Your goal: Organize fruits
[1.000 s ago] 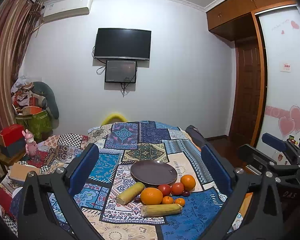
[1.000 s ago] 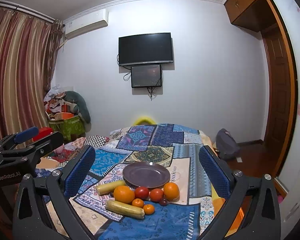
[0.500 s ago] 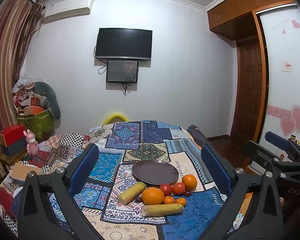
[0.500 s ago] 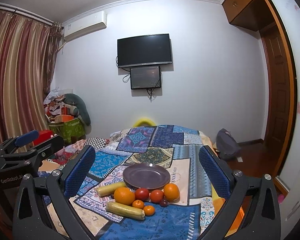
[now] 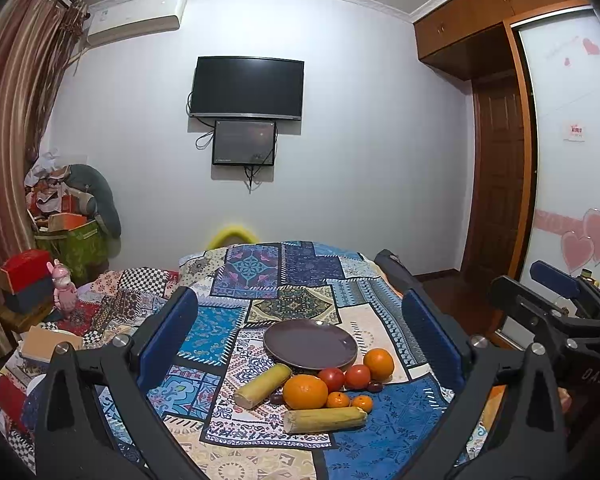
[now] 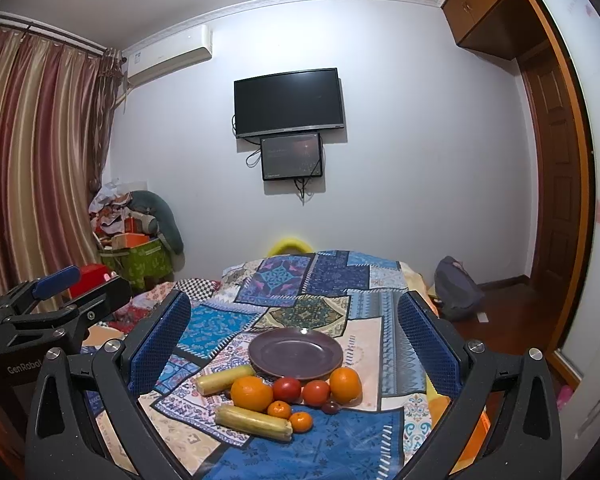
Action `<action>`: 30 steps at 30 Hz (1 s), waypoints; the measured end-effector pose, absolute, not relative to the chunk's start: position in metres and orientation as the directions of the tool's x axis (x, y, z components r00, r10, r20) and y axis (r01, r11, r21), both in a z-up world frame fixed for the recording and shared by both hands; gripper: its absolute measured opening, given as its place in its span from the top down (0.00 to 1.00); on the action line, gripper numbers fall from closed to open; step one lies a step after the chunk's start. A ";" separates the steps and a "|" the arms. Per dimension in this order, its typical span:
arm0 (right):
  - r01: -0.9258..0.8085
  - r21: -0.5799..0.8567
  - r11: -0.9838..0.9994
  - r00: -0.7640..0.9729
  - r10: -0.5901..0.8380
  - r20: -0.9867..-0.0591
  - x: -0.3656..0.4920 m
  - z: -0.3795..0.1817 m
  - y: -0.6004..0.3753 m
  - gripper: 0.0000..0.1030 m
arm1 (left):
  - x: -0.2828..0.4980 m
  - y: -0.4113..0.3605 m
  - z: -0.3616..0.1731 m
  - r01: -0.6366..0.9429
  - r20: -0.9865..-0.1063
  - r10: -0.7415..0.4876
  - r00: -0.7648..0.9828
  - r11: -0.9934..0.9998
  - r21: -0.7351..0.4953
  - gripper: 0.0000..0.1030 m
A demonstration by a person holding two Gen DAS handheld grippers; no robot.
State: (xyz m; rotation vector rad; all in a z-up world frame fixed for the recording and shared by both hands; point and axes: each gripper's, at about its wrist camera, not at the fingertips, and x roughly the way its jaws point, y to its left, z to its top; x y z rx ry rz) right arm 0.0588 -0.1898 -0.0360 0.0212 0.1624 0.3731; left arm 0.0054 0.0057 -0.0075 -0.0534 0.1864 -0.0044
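Observation:
An empty dark purple plate lies on a patchwork cloth. Just in front of it sit two large oranges, two red tomatoes, two small tangerines, dark small fruits and two yellowish cane pieces. My left gripper is open, held back from the fruit with nothing between its fingers. My right gripper is likewise open and empty. Each gripper shows at the edge of the other's view.
The patchwork cloth covers a table that runs toward the far wall with a TV. Clutter, a green box and a pink toy stand at the left. A dark bag lies on the floor at the right.
Both views have shifted very slightly; the fruit, plate and open grippers stand as before.

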 end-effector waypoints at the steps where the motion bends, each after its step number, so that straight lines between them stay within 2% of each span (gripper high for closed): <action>1: -0.361 0.051 0.931 0.919 0.364 -0.154 0.059 -0.036 -0.190 0.00 | 0.006 0.005 -0.008 0.001 -0.188 -0.011 0.982 0.998 -0.055 0.00; 30: -0.363 0.067 0.929 0.916 0.369 -0.160 0.061 -0.039 -0.190 0.00 | 0.011 0.004 -0.010 -0.001 -0.205 -0.011 0.979 0.998 -0.057 0.00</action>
